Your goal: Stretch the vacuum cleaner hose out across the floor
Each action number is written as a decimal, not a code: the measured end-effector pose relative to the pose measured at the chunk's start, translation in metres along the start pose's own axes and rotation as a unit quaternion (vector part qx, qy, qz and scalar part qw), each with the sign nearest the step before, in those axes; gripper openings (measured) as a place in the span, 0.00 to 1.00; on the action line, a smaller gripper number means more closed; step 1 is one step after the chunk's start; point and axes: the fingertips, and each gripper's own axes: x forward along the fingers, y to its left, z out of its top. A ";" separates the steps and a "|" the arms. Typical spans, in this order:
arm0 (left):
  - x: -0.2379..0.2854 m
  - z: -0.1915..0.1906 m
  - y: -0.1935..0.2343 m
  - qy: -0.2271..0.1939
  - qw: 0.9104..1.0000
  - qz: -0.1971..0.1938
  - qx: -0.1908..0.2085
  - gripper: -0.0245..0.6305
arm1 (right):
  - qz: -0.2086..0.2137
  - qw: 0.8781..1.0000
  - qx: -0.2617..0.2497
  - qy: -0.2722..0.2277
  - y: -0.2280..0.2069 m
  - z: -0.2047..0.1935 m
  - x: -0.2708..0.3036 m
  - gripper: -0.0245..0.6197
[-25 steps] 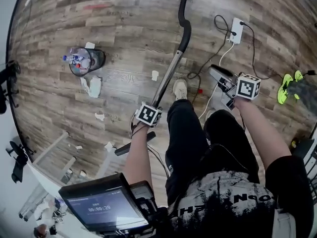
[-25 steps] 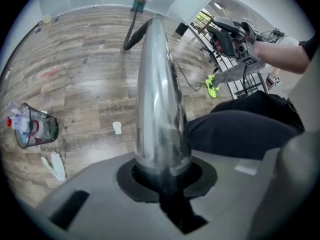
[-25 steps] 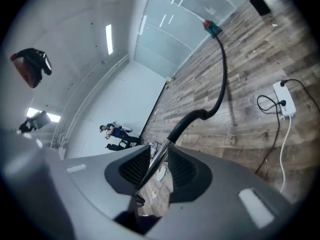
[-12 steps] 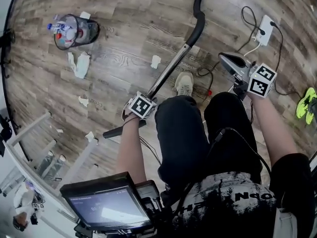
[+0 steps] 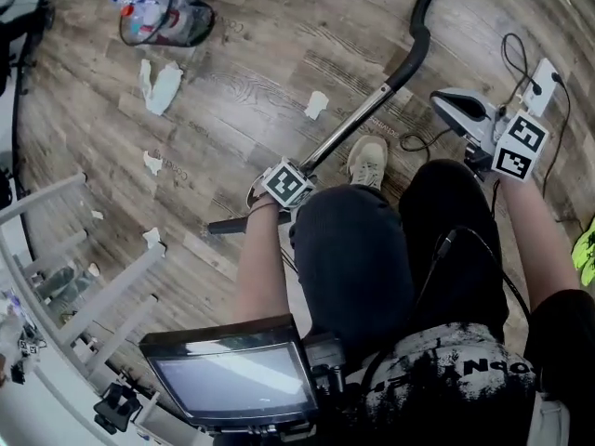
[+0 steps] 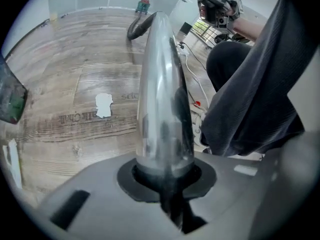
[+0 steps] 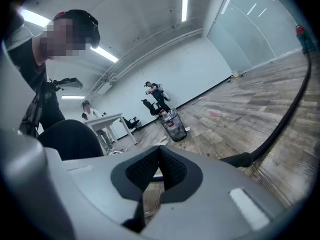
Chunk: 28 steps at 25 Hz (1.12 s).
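1. The left gripper [image 6: 167, 176] has its jaws tight on a shiny silver metal tube [image 6: 162, 94]. The jaws have just been closing a little more, with the tube between them.
2. The right gripper [image 7: 159, 169] has its jaws pressed together and holds nothing. It is up in the air beside the person's knee.
3. The shiny silver metal tube slants low over the brown wooden floor [image 5: 260, 82], right in front of the person's pale shoe [image 5: 367, 161].
4. The long black vacuum hose [image 5: 420, 35] joins the far end of the tube. It bends there and runs away over the floor, out of the head view.
5. The step now looks like pulling the tube so the hose goes straight.
6. To do it well, the grip should stay firm, and the pull should be slow and low, in line with the hose.
7. The bend in the hose should open out and not twist.
8. The white paper scrap [image 5: 316, 105] and the white power strip [image 5: 544, 77] lie near, so the hose should go around them.
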 end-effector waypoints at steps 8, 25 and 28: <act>0.051 -0.015 0.009 -0.017 1.000 0.002 0.007 0.12 | 0.023 0.998 -0.047 0.031 0.019 0.002 0.012 0.05; 0.020 -0.002 0.039 -0.100 0.991 0.091 -0.008 0.32 | 0.004 1.000 -0.022 -0.009 0.006 0.000 -0.016 0.05; 0.004 -0.006 0.040 -0.085 0.992 0.095 -0.010 0.32 | 0.005 1.000 -0.015 -0.020 0.003 0.002 -0.017 0.05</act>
